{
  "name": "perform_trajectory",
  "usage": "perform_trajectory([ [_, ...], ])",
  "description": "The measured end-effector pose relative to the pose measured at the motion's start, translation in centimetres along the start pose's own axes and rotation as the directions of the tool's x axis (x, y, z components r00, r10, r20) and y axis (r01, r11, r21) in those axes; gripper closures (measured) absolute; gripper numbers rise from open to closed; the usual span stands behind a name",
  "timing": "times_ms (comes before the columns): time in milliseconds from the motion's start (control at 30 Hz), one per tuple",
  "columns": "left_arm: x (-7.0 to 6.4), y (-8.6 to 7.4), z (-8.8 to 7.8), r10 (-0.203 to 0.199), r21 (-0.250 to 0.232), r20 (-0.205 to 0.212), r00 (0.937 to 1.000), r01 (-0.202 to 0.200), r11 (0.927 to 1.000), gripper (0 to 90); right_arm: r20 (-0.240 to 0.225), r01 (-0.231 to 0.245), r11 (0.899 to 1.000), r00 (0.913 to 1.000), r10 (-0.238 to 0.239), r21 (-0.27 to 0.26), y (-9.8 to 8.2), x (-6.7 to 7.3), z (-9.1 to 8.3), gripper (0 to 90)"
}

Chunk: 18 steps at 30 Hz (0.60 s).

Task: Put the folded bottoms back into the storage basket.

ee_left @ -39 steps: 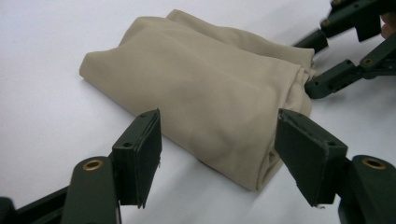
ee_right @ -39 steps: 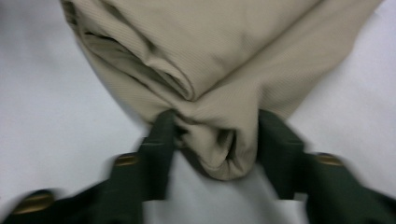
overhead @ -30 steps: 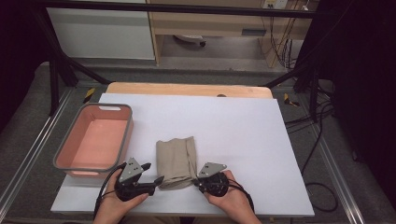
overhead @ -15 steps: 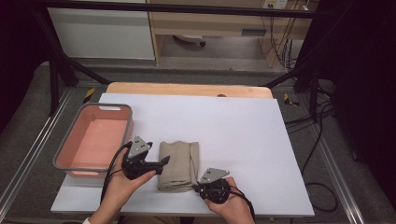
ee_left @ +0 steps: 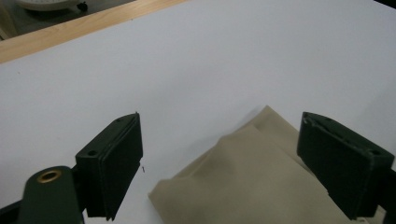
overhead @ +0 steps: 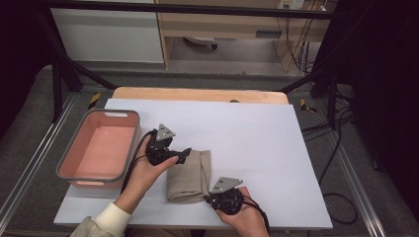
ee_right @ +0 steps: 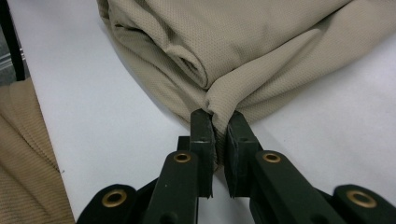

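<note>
The cloth point(overhead: 188, 176) lies folded near the counter's front edge; right gripper point(overhead: 213, 198) pinches its corner, left gripper point(overhead: 186, 154) hangs open above. Binning point(overhead: 67, 160) seemingly remains.

No text, labels, brands or numbers reading anywhere here, tbh.
</note>
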State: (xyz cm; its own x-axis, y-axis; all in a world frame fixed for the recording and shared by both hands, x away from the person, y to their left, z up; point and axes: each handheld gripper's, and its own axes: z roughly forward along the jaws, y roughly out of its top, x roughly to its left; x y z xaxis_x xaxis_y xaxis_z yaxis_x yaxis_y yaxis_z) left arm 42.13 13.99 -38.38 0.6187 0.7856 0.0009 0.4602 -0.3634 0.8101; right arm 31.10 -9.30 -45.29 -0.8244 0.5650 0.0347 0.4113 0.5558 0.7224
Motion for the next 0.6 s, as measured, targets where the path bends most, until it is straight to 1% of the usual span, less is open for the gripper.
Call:
perform_trajectory([
  [100,0.4,0.4,0.3,0.000,0.008,-0.014,0.9999,0.000,1.0000,15.4,0.002,0.006,1.000,1.0000,-0.006,0.001,0.0,0.0,-0.1,84.2],
  [133,0.5,0.4,0.4,-0.009,0.009,-0.017,0.9998,0.009,0.9999,15.4,0.004,0.003,1.000,1.0000,-0.003,0.001,0.0,0.1,-0.1,84.2],
  [233,0.9,0.3,0.6,-0.023,0.025,-0.015,0.9996,0.023,0.9994,16.0,0.002,-0.001,1.000,1.0000,0.001,0.004,-0.2,0.1,-0.3,84.2],
  [300,1.1,0.1,0.7,-0.029,0.034,-0.021,0.9993,0.030,0.9990,16.7,-0.003,-0.006,1.000,1.0000,0.006,0.005,-0.2,0.1,-0.4,84.2],
  [367,1.4,-0.1,1.0,-0.033,0.047,-0.031,0.9990,0.035,0.9983,19.2,-0.004,-0.008,1.000,1.0000,0.009,0.005,-0.2,0.1,-0.4,84.1],
  [500,2.1,-0.8,1.7,-0.041,0.088,-0.051,0.9979,0.045,0.9950,25.0,-0.007,-0.009,1.000,0.9999,0.009,0.003,-0.3,0.0,-0.3,84.1],
  [600,2.6,-1.5,2.1,-0.057,0.115,-0.067,0.9961,0.064,0.9913,31.9,-0.006,-0.008,1.000,1.0000,0.008,0.002,-0.3,0.0,-0.3,84.0],
])
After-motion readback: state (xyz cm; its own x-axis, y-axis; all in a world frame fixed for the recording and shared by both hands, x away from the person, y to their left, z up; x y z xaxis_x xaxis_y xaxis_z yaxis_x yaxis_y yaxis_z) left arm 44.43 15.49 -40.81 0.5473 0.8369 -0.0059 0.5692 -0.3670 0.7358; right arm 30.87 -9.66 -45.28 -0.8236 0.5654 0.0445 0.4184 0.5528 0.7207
